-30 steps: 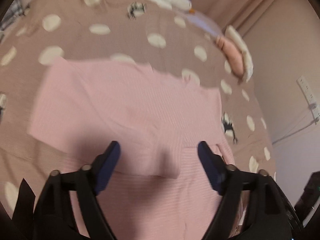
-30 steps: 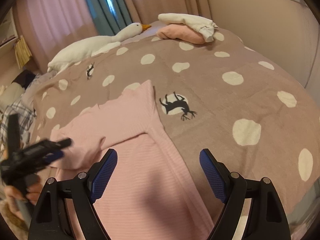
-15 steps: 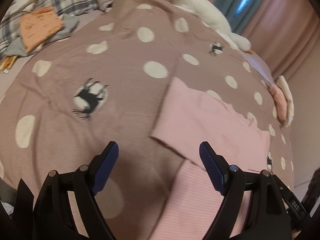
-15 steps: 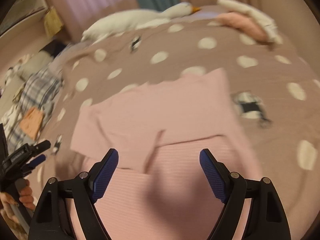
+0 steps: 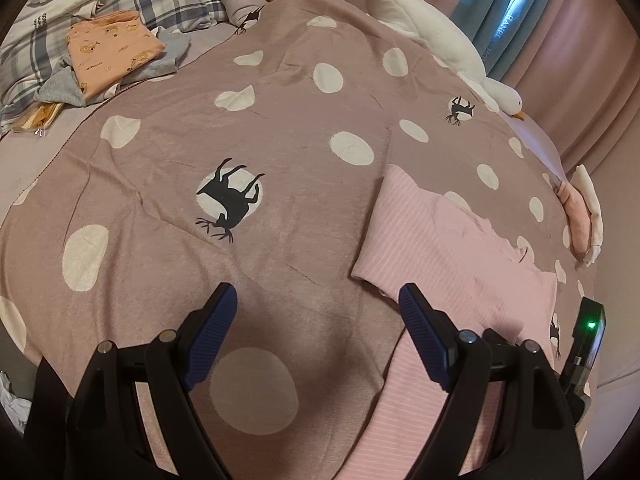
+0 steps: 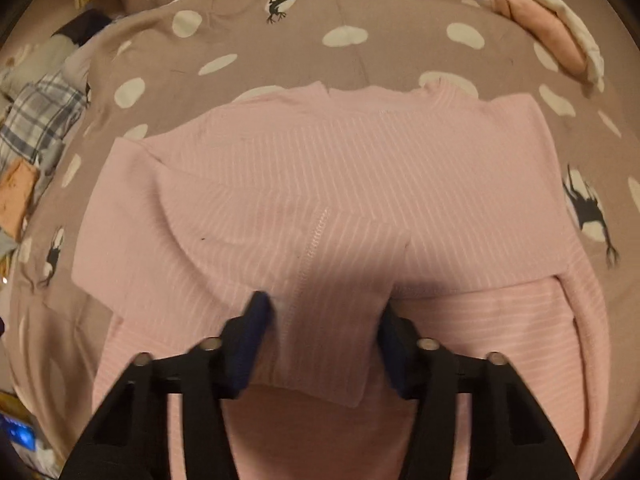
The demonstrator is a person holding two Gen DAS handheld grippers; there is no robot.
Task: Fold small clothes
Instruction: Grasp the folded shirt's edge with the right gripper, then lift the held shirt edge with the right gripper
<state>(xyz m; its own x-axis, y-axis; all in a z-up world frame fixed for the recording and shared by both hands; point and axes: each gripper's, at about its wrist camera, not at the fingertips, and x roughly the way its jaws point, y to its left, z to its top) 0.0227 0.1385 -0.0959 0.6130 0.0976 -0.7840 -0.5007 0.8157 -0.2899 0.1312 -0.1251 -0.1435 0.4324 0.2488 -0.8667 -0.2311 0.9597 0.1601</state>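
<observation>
A pink ribbed top lies flat on the bed with both sleeves folded in across its body. My right gripper hangs low over the folded sleeve cuffs, its jaws partly closed on either side of a cuff, with cloth between them. Its blue pads are blurred. In the left wrist view the pink top lies to the right. My left gripper is open and empty over the bare bedspread, left of the top's edge.
The brown spotted bedspread with deer prints covers the bed. A white goose toy lies at the far side. Folded clothes and plaid pillows sit at the back left. A pink and white folded pile lies at the far right.
My left gripper has swung left off the pink top and onto bare bedspread. My right gripper has moved in over the folded sleeves, dropped lower, and its jaws have narrowed.
</observation>
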